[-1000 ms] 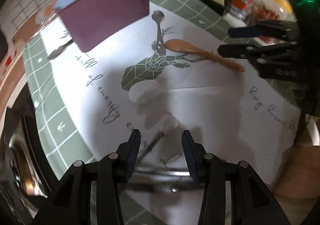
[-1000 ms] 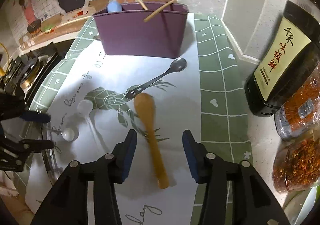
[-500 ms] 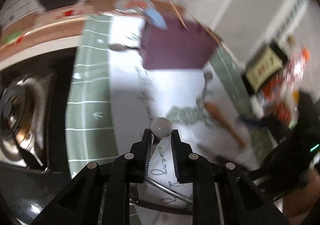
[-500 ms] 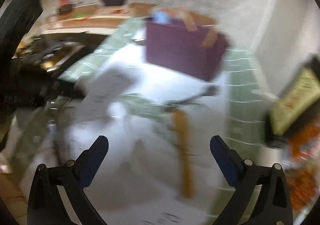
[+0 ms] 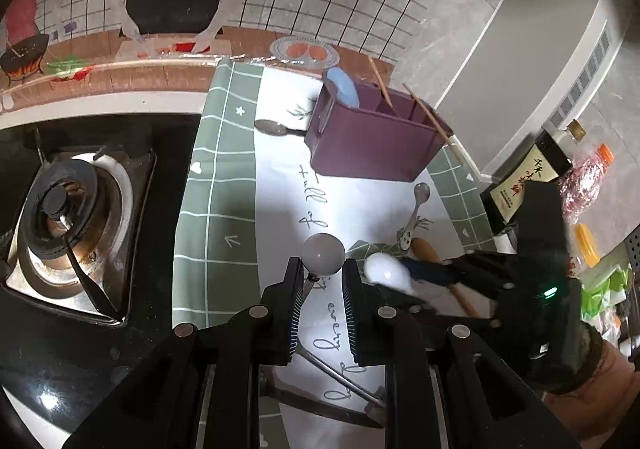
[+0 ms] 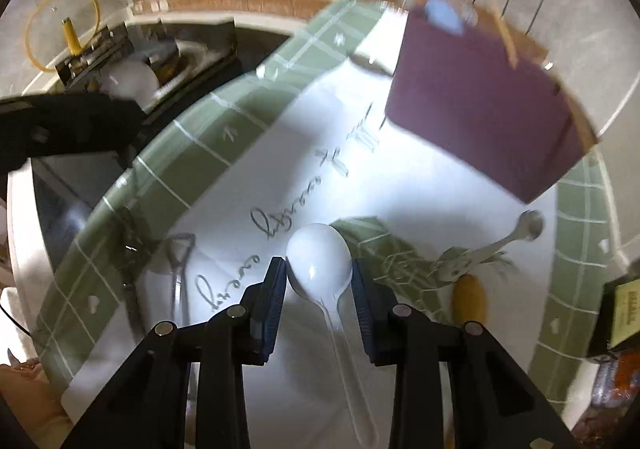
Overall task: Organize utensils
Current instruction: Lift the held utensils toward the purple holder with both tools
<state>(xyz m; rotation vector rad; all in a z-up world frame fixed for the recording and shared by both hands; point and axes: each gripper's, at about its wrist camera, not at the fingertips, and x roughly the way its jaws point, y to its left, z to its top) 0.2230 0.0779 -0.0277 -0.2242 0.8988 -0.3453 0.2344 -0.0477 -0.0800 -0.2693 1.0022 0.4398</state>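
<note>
My left gripper [image 5: 321, 283] is shut on a round-headed white spoon [image 5: 323, 254], held above the mat. My right gripper [image 6: 319, 283] is shut on a white plastic spoon [image 6: 319, 261], whose bowl also shows in the left wrist view [image 5: 387, 271]. A purple utensil holder [image 5: 374, 139] stands at the back of the mat with chopsticks and a light blue spoon in it; it shows blurred in the right wrist view [image 6: 486, 105]. A wooden spoon [image 6: 469, 299] and a metal spoon [image 6: 498, 245] lie on the mat to the right.
A gas stove burner [image 5: 66, 215] sits left of the green-and-white mat [image 5: 216, 185]. Another metal spoon [image 5: 272, 127] lies left of the holder. A dark sauce bottle [image 5: 528, 177] and packaged food stand at the right by the wall.
Both grippers have closed: the left on the round-headed spoon, the right on the white plastic spoon. Both spoons are lifted off the mat, and both views have swung toward the holder.
</note>
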